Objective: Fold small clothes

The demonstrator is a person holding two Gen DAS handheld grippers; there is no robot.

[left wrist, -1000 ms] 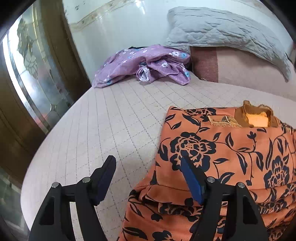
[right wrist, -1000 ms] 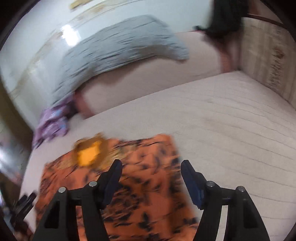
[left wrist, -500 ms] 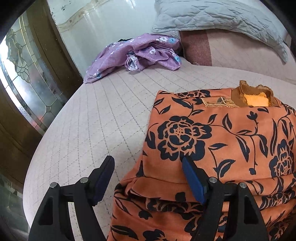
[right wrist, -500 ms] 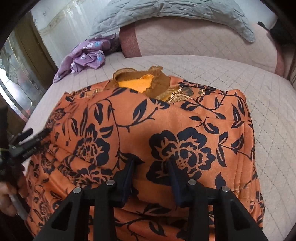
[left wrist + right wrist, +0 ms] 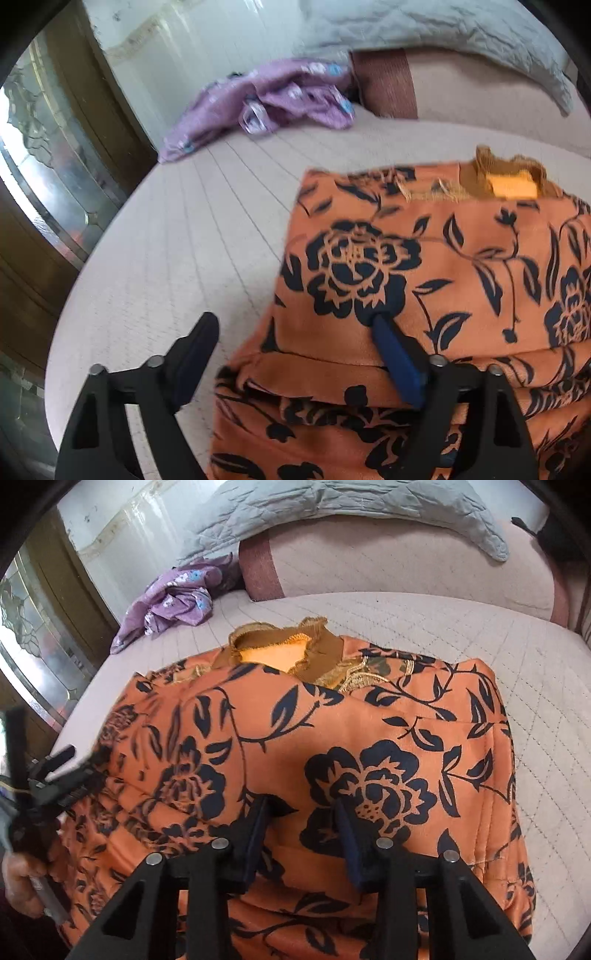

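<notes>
An orange garment with a black flower print lies partly folded on the quilted bed, its brown collar at the far end. My left gripper is open at the garment's left edge, its right finger over the cloth and its left finger over bare bed. It also shows at the left of the right wrist view. My right gripper stands half open low over the middle of the garment, near a fold line, gripping nothing that I can see.
A crumpled purple flowered garment lies at the far left of the bed. A grey quilted blanket drapes a pink bolster at the head. A glass-panelled wooden door stands on the left.
My left gripper has moved forward and right, onto the garment's left edge. My right gripper swung from the bare bed to low over the garment and narrowed its opening.
</notes>
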